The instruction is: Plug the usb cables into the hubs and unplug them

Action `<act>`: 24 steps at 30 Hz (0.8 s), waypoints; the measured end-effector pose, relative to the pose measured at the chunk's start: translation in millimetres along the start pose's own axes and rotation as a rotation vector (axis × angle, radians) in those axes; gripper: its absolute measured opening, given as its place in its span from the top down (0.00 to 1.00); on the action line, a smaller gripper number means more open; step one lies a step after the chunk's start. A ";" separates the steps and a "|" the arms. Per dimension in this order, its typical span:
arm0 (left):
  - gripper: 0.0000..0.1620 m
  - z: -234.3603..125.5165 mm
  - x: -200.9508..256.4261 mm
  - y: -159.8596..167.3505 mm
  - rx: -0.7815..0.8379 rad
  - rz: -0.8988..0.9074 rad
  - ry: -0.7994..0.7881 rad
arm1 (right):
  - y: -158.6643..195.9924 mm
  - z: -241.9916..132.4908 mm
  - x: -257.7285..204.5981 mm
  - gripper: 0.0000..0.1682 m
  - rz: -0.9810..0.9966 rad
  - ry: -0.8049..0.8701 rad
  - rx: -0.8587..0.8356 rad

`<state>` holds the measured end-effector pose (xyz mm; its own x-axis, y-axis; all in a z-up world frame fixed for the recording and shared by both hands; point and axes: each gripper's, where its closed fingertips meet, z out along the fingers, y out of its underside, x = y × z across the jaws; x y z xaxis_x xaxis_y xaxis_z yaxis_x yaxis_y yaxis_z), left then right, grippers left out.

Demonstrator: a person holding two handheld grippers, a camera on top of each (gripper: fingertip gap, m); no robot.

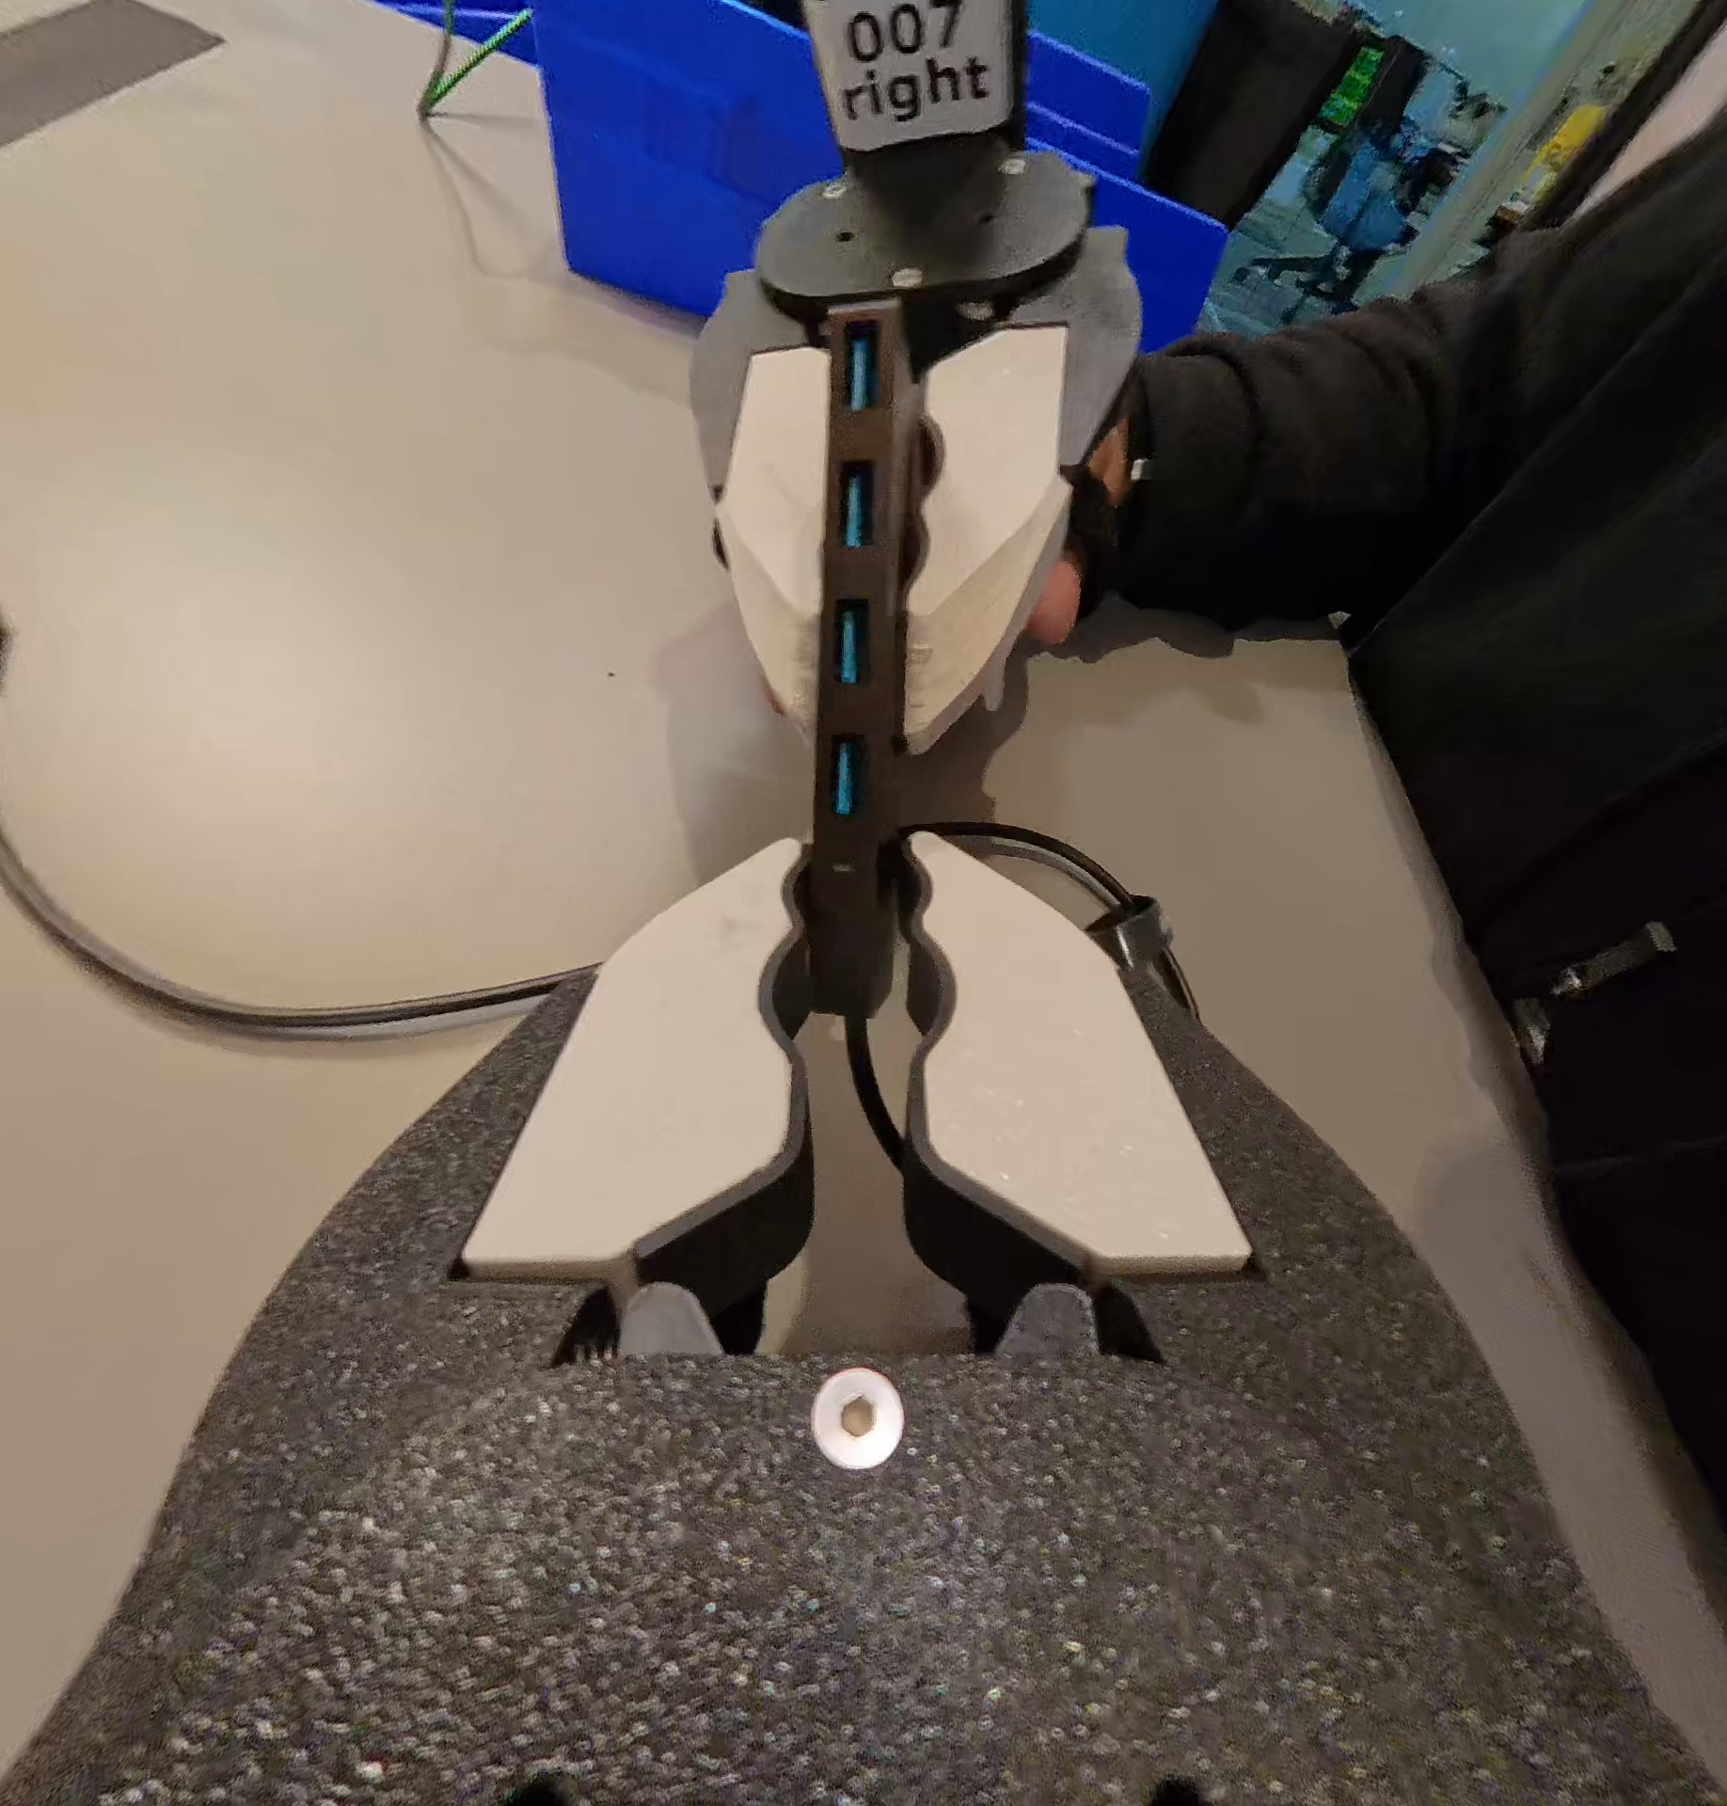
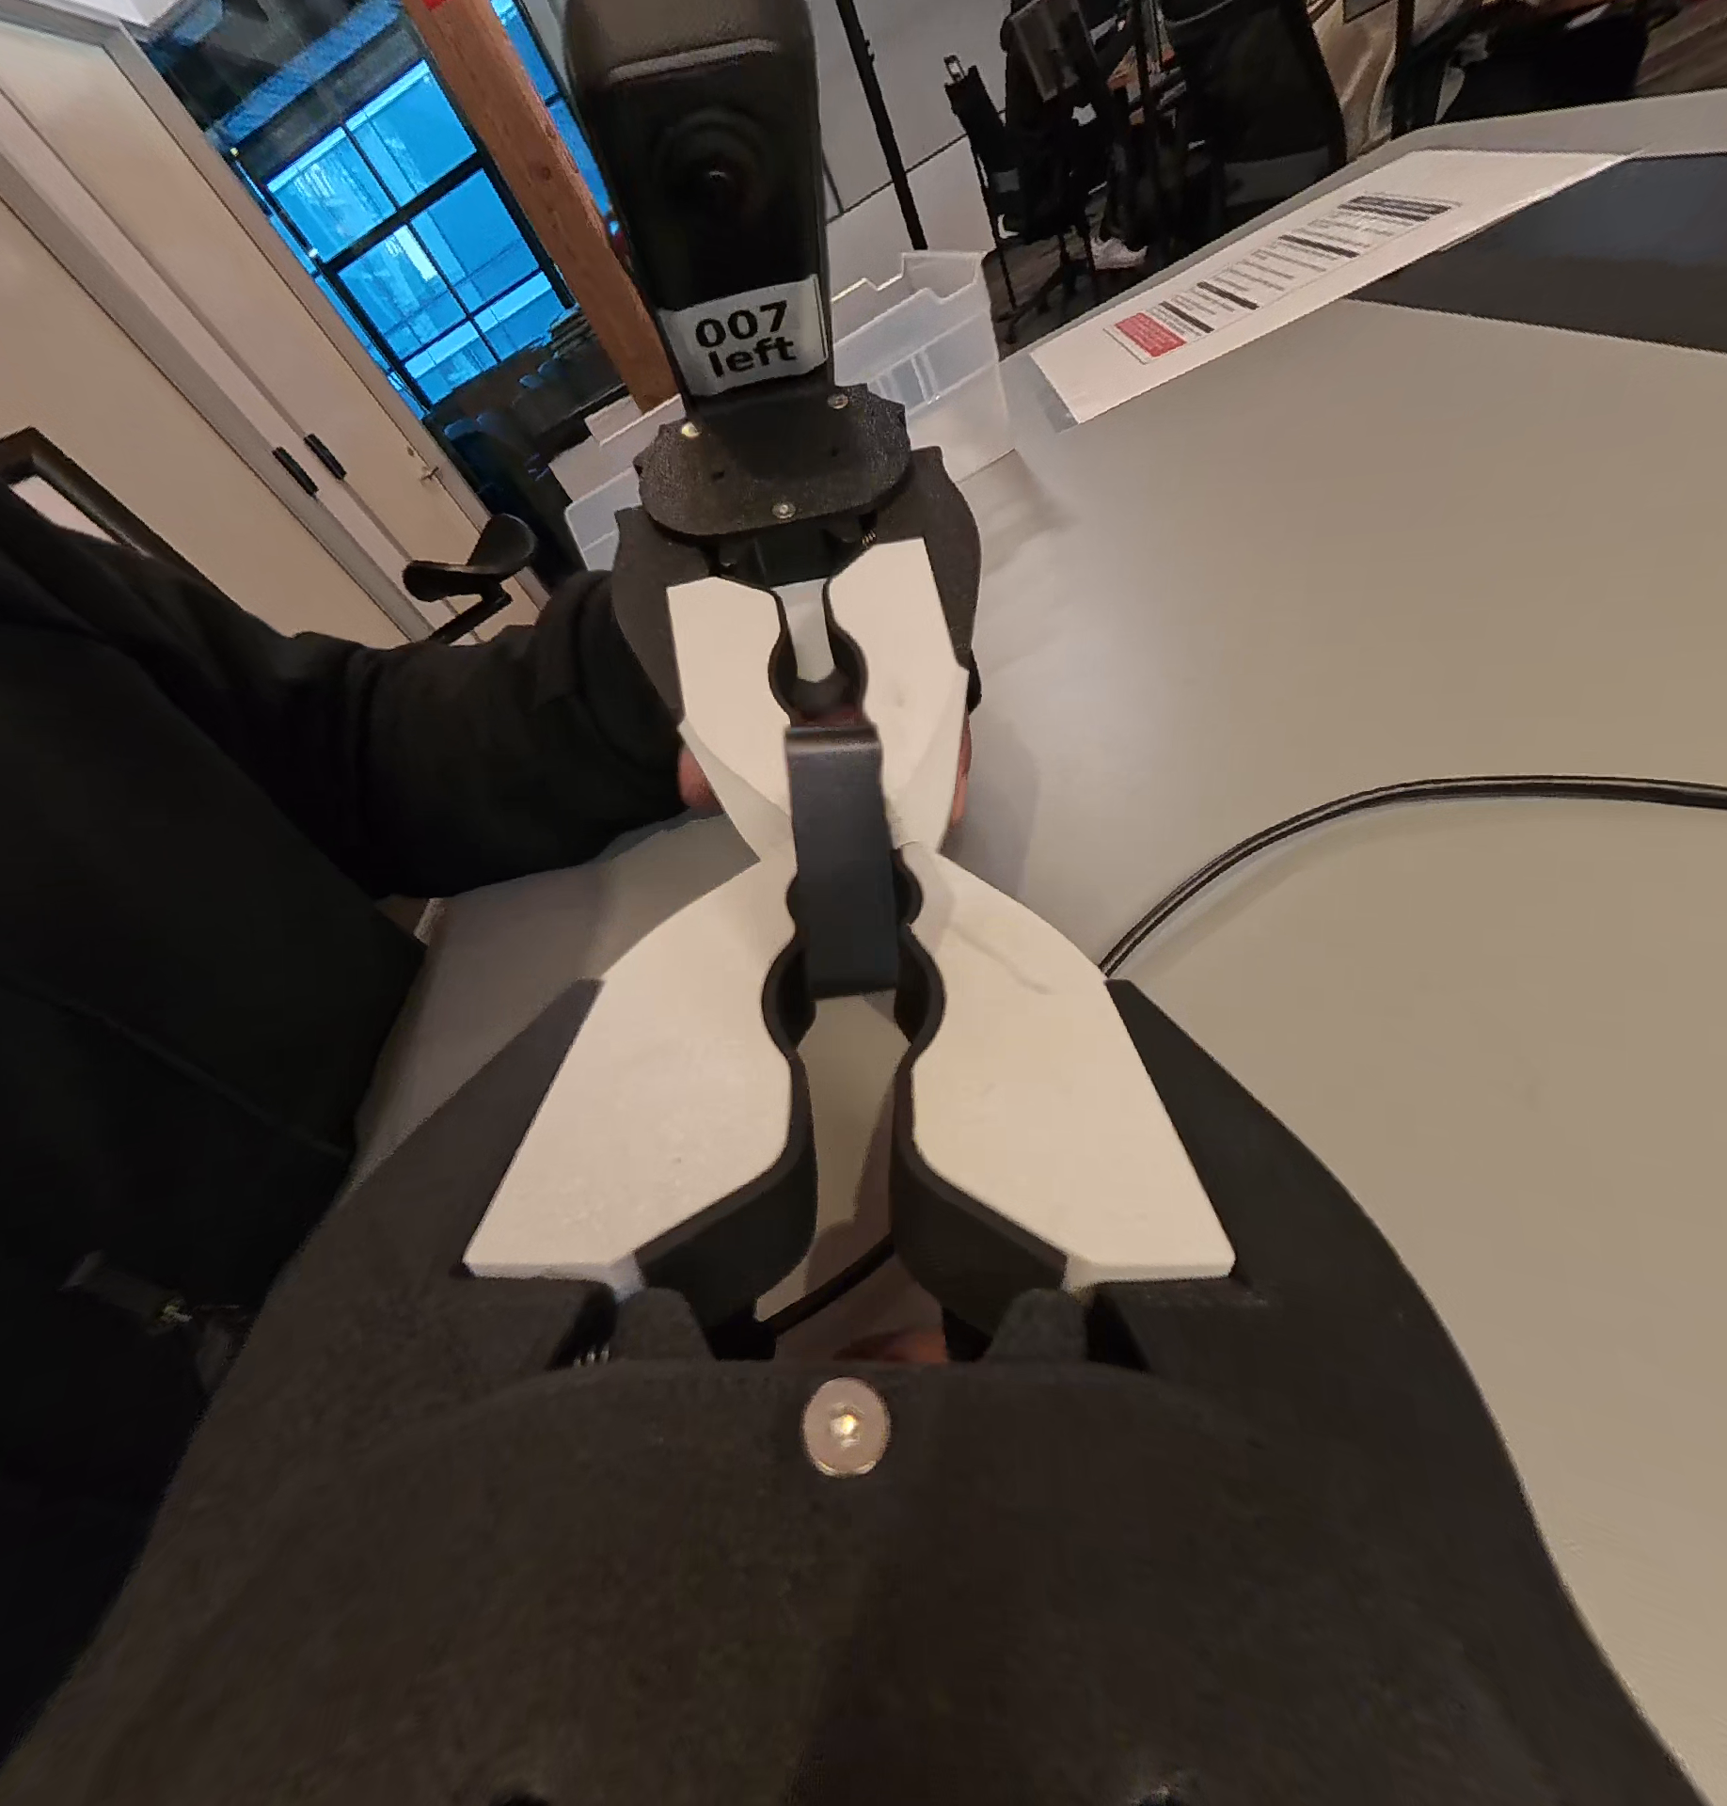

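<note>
A grey cable [image 1: 107,938] curved over the smooth beige tabletop [image 1: 303,489], its far end cut off at the frame edge. The slim matte-black hub [image 1: 860,625], with four blue ports, hung above the tabletop, pinched at one end by the left gripper [image 1: 855,938] and at the other by the right gripper [image 2: 845,938]. Its own black lead [image 1: 1065,860] vanished behind the left gripper's white fingers [image 1: 1035,1075].

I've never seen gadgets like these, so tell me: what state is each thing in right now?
USB hub: held in the air at both ends, all four blue ports empty.
Left gripper: shut on the hub's cable end.
Right gripper: shut on the hub's other end.
Grey cable: loose on the table, unplugged.
</note>
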<state>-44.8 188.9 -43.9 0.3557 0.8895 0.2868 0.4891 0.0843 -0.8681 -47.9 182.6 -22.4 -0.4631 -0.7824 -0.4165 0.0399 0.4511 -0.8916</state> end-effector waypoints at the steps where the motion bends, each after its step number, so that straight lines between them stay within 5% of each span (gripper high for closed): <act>1: 0.86 -2.4 -3.7 -1.0 -0.004 -0.006 -0.044 | -0.7 -0.5 -0.9 0.94 -0.008 0.001 0.006; 4: 0.73 -25.1 -13.0 -6.8 0.001 -0.054 -0.218 | -3.8 -3.9 -0.1 0.94 0.018 -0.005 0.036; 7: 0.73 -78.0 -5.9 -15.2 0.057 -0.149 -0.386 | -4.7 -6.1 2.9 0.94 0.058 -0.006 0.048; 14: 0.73 -298.6 23.0 -0.5 0.098 -0.269 -1.013 | -4.8 -6.9 11.1 0.94 0.106 0.026 0.054; 19: 0.71 -433.8 21.8 121.6 -0.172 -0.669 -1.362 | -3.8 -6.7 11.3 0.94 0.110 0.030 0.051; 24: 0.70 -463.3 24.2 243.0 -0.343 -1.032 -1.312 | -0.5 -4.8 10.2 0.94 0.092 0.047 0.031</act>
<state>451.6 22.8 -60.3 -0.9564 0.2913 -0.0216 0.2775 0.8831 -0.3783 -56.9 176.4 -25.3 -0.4976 -0.7166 -0.4888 0.1115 0.5060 -0.8553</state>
